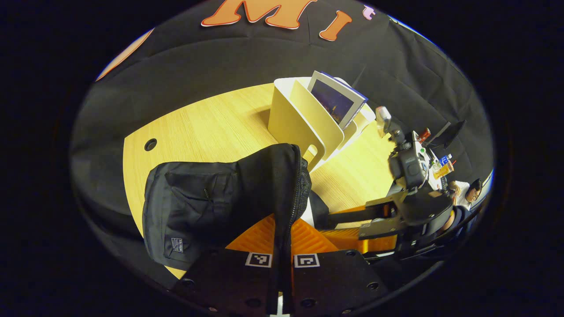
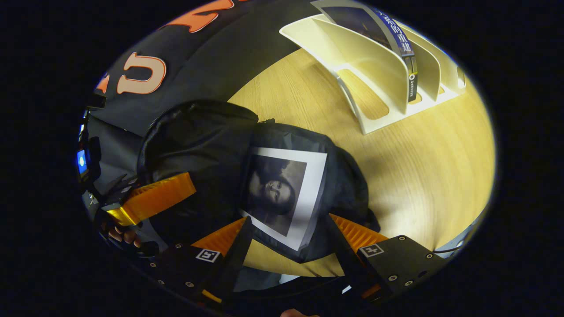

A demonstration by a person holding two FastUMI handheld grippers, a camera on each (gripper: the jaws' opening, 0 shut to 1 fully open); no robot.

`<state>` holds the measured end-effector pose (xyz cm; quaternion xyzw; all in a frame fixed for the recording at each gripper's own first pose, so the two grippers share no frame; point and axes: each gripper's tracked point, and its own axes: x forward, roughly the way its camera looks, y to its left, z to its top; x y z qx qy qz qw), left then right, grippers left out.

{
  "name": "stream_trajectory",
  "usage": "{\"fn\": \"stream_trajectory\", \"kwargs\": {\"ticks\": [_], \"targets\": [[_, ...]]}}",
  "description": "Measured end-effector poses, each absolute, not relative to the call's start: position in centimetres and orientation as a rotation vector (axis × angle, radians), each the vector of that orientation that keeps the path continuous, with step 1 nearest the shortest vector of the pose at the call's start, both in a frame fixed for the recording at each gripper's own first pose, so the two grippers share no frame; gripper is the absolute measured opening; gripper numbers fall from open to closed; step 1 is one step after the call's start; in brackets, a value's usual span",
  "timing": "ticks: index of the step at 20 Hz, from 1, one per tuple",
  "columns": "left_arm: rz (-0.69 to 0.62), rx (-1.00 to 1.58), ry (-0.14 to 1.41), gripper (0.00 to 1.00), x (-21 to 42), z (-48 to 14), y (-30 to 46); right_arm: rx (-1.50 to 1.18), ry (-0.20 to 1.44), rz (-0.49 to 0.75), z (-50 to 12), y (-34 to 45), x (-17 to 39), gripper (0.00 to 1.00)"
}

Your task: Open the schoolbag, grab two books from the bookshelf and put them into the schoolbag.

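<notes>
The black schoolbag lies on the wooden table. My left gripper is shut on its zipper edge and holds that flap up. In the right gripper view a book with a white border and a grey portrait rests in the mouth of the schoolbag. My right gripper stands open, one finger on each side of that book. The cream bookshelf stands behind the bag with a dark-covered book upright in it; in the right gripper view the bookshelf holds that book.
The right gripper reaches in from the right beside the bag. A hand holds the left gripper at the bag's left. The table has a cable hole. Bare tabletop lies right of the bag.
</notes>
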<state>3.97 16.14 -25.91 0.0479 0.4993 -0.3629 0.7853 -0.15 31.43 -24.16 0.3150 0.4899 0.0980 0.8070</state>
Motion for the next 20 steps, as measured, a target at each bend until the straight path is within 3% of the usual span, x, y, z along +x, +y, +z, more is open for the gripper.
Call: {"fn": "stream_trajectory", "kwargs": {"ticks": [7, 20], "targets": [[-0.778, 0.119, 1.081, 0.05, 3.9, -25.8, 16.3, 0.497, 1.017, 0.113, -20.0, 23.2, 0.4, 0.98], [-0.728, 0.122, 1.088, 0.05, 4.2, -25.6, 16.4, 0.132, 1.043, 0.112, -13.5, 13.6, 5.0, 0.99]]}}
